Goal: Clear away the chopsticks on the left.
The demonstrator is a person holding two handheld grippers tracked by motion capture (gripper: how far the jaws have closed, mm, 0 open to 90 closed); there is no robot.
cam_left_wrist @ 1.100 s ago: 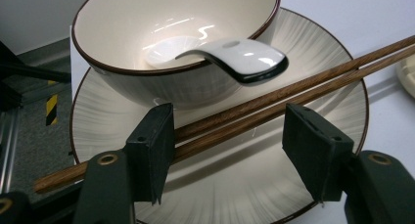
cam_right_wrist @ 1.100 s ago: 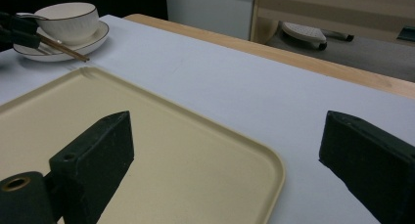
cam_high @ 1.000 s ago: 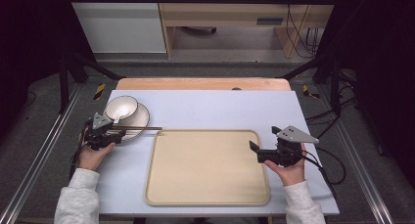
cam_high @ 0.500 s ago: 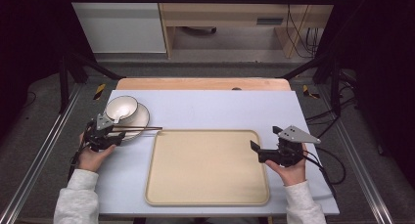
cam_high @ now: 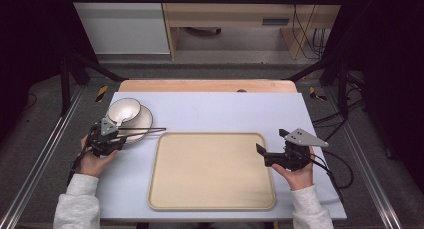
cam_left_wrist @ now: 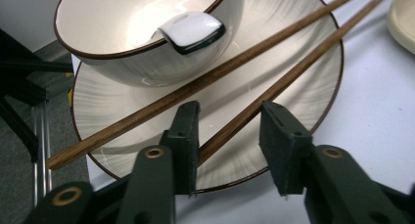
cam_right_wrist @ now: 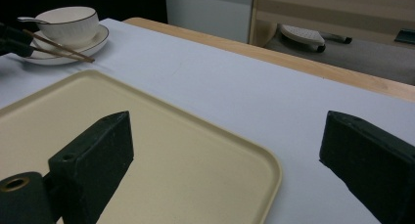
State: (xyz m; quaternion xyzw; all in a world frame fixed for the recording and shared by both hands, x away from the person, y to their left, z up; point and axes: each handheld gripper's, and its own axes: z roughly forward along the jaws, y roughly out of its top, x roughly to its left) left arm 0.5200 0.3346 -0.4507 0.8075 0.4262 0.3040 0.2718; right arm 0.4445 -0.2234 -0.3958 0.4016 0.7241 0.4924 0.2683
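Two slim brown wooden chopsticks (cam_left_wrist: 215,87) lie across the white ribbed ceramic saucer (cam_left_wrist: 303,82), beside the white bowl (cam_left_wrist: 147,53).
Light, stiff, smooth, roll-prone: grip near the ends. Left gripper (cam_left_wrist: 230,145) jaws have just been closing, straddling one stick, not yet clamped; right gripper (cam_right_wrist: 225,165) jaws are wide apart above the beige tray (cam_right_wrist: 195,150).

Left hand-held gripper (cam_left_wrist: 229,145) jaws narrowed around one chopstick (cam_left_wrist: 274,89).

Two brown chopsticks (cam_left_wrist: 254,62) flat across white plate (cam_left_wrist: 298,82) (beside bowl (cam_left_wrist: 142,38))
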